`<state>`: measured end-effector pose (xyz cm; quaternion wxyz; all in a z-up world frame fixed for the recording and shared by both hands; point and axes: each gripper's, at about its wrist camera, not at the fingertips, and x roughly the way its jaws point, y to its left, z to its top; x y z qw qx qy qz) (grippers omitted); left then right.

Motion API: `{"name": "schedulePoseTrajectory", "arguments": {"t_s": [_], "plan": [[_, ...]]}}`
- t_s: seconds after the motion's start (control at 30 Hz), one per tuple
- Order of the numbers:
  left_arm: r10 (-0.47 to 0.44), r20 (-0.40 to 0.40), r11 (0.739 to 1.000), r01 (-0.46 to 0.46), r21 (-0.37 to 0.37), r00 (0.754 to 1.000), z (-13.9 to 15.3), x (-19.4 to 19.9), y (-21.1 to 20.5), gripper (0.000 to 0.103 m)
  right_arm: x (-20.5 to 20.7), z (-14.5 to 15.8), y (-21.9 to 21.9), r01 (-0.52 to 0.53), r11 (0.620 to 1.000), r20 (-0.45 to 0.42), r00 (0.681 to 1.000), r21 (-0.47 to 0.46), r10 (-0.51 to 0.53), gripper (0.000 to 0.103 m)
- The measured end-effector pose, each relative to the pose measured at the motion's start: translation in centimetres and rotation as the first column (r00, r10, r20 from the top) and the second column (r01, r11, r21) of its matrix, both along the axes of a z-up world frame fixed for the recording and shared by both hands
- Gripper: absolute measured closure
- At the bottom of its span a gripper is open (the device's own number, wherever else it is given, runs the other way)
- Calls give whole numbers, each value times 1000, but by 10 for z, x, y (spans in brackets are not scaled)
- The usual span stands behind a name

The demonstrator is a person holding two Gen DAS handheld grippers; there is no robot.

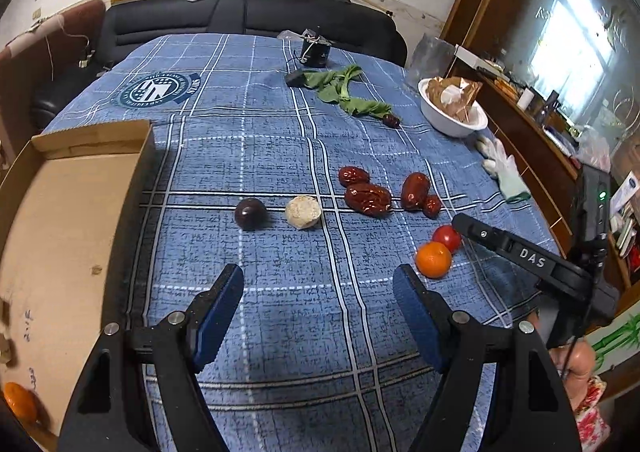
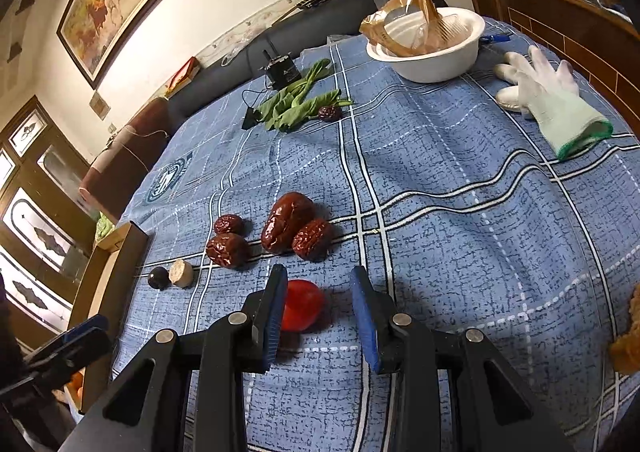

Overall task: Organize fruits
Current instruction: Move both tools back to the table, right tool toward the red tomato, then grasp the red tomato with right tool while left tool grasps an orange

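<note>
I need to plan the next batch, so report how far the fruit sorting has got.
Early stage. Done: one orange already lies in the cardboard box. In hand: nothing is gripped; the right gripper stands open around the red tomato, and the left gripper is open over bare cloth. Left: the second orange, four red dates, the dark round fruit and the pale round piece remain on the blue cloth.

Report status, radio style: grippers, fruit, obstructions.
Left gripper open, empty, over cloth. Right gripper open around tomato, not gripping. One orange in box. Nothing blocking.
</note>
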<state>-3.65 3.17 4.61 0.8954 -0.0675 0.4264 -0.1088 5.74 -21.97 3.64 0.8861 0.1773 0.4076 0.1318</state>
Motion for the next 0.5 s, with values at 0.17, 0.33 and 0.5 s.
{"name": "schedulePoseTrajectory", "arguments": {"t_s": [0.17,0.33,0.5], "plan": [[4,-17,1000,-4,14,1000,-10,8,0,27,2,-5,9,-57,997,-23,998,47,58,68],[-14,-3,1000,14,-16,1000,-11,7,1,27,-1,-7,18,-93,995,-30,995,39,95,67],[-64,-9,998,64,-13,998,-13,6,-16,27,0,-6,14,-74,996,-24,997,45,75,75]]}}
